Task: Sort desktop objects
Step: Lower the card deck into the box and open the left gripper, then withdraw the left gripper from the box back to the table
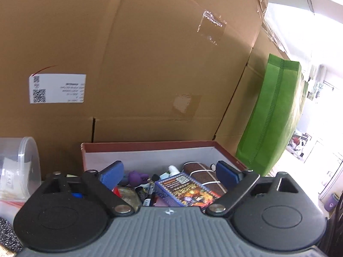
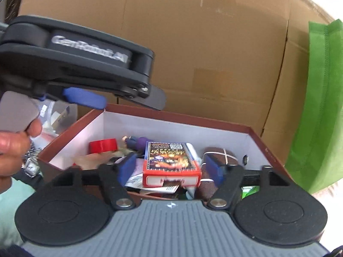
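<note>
A red-brown box [image 2: 175, 117] with a white inside holds several small things: a card pack [image 2: 171, 158], a red tape roll [image 2: 103, 145], a purple toy [image 2: 139, 141] and a brown pouch with a white band [image 2: 220, 156]. The box [image 1: 150, 144], the card pack [image 1: 186, 190], the purple toy [image 1: 137, 176] and the pouch [image 1: 203, 171] also show in the left wrist view. My left gripper [image 1: 170, 173] is open and empty above the box. My right gripper [image 2: 171, 167] is open and empty over the box's near side. The left gripper's body [image 2: 81, 64] shows at upper left in the right wrist view.
Large cardboard cartons [image 1: 139, 53] stand right behind the box. A green fabric bag [image 1: 272, 115] stands to the right. A clear plastic tub [image 1: 19, 167] sits to the left. A person's hand [image 2: 15, 145] holds the left gripper.
</note>
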`<state>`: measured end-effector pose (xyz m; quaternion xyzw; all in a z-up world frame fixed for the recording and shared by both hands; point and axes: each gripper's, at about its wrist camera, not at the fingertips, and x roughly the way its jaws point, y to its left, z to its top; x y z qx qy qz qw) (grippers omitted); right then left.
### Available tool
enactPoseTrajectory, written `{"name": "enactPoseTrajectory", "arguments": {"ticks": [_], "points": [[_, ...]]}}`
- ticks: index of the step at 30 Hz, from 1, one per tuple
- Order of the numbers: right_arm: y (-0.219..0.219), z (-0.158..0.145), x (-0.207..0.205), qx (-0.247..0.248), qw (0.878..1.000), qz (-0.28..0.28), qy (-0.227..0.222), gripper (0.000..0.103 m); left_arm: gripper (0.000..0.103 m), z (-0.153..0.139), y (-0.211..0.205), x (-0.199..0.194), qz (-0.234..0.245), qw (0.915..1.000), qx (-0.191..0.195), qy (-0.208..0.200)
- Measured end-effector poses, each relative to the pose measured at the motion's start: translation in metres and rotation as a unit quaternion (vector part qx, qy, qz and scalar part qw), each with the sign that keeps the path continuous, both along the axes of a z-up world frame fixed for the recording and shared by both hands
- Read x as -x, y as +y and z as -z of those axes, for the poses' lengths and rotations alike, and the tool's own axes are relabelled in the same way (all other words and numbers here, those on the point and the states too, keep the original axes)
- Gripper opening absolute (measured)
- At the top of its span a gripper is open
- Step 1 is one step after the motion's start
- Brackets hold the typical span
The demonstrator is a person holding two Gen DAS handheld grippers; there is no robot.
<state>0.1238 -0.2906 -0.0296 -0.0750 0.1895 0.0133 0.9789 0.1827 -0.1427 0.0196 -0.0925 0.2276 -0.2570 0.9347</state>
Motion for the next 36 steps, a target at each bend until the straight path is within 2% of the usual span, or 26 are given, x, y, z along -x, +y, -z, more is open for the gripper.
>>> {"name": "enactPoseTrajectory", "arguments": {"ticks": [10, 14, 21, 36], "points": [[0.001, -0.003, 0.004, -0.014, 1.0, 0.019, 0.004, 0.082, 0.1, 0.008, 0.003, 0.008, 0.0, 0.9999, -0.013, 0.006], [0.006, -0.004, 0.011, -0.006, 1.0, 0.026, 0.003, 0.088, 0.1, 0.008, 0.005, 0.013, 0.004, 0.9999, -0.012, 0.005], [0.014, -0.009, 0.024, 0.004, 1.0, 0.018, -0.004, 0.088, 0.1, 0.003, 0.006, 0.035, 0.014, 0.9995, -0.021, -0.018], [0.034, -0.024, 0.067, 0.004, 0.999, -0.001, -0.041, 0.089, 0.1, 0.001, 0.027, 0.085, 0.003, 0.9993, -0.016, -0.035]]}}
